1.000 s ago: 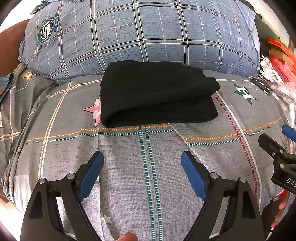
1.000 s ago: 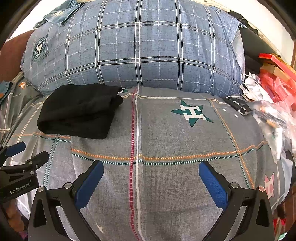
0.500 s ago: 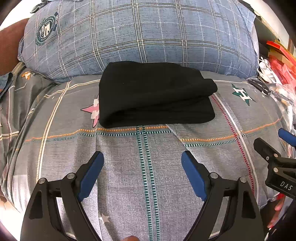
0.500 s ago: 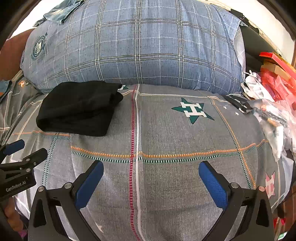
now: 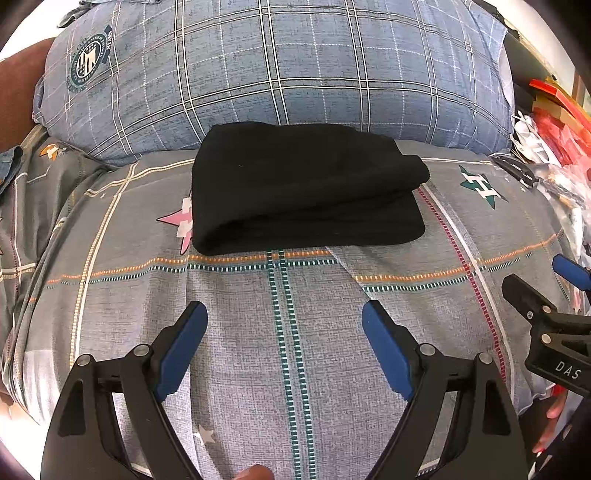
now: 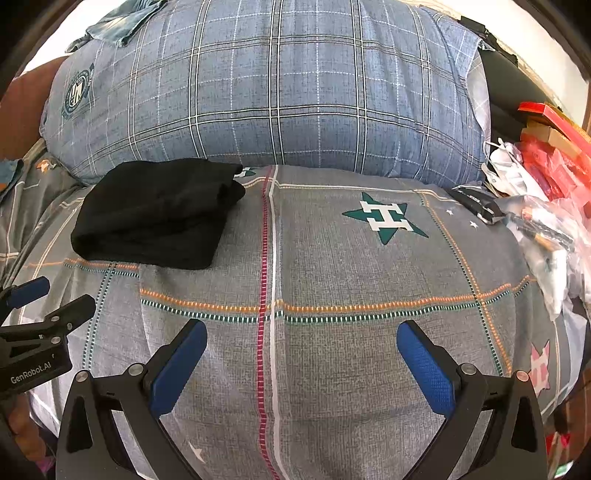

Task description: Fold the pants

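Observation:
Black pants [image 5: 303, 188] lie folded into a compact stack on the grey patterned bedspread [image 5: 280, 332], close to the blue plaid pillow [image 5: 280, 62]. My left gripper [image 5: 284, 317] hovers over the bedspread on the near side of the stack, jaws wide open, nothing between them. In the right wrist view the same pants [image 6: 159, 214] sit at the left. My right gripper [image 6: 301, 336] is open over bare bedspread, well to the right of the stack. Each gripper shows at the edge of the other's view.
A big blue plaid pillow [image 6: 273, 92] fills the back. Along the right edge of the bed lie plastic bags and red boxes [image 6: 546, 177]. A dark packet [image 6: 476, 206] rests near the green star print [image 6: 384, 218]. A denim piece [image 6: 118, 22] lies behind the pillow.

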The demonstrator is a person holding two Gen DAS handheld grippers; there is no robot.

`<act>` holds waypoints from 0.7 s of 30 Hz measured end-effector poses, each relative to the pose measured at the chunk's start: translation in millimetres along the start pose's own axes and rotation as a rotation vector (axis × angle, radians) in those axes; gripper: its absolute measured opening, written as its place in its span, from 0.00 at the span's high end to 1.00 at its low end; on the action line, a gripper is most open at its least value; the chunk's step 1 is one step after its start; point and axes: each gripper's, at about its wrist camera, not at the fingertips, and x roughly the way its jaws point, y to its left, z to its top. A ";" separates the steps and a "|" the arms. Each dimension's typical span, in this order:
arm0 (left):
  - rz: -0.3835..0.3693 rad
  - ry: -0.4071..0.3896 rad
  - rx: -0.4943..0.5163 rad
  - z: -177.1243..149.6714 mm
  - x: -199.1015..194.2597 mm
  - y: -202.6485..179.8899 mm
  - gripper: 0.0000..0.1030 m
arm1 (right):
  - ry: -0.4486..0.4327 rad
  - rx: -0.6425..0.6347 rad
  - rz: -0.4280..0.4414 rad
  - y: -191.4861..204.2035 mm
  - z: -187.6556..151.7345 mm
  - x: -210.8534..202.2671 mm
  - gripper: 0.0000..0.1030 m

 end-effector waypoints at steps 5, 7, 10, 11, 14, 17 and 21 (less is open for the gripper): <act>-0.001 0.002 -0.003 0.0 0.6 -0.8 0.16 | 0.001 0.002 -0.001 -0.5 0.0 0.9 0.00; 0.000 0.001 -0.004 0.3 0.6 -1.0 0.16 | 0.002 0.002 0.000 -0.6 0.1 1.0 0.00; -0.003 0.001 -0.004 0.4 0.4 -0.8 0.16 | 0.003 0.002 0.000 -0.8 -0.5 1.5 0.00; -0.001 0.000 -0.004 0.4 0.4 -1.0 0.16 | 0.004 0.002 0.000 -1.0 -0.6 1.7 0.00; -0.002 -0.001 -0.003 0.5 0.1 -1.5 0.16 | 0.008 0.002 -0.001 -1.1 -1.9 3.1 0.00; -0.001 -0.013 -0.002 0.8 -1.2 -2.0 0.16 | 0.012 0.002 -0.002 -0.2 -3.5 3.8 0.00; -0.003 -0.040 -0.008 3.2 -5.7 -2.5 0.16 | 0.013 0.008 -0.001 -1.6 -3.6 4.9 0.00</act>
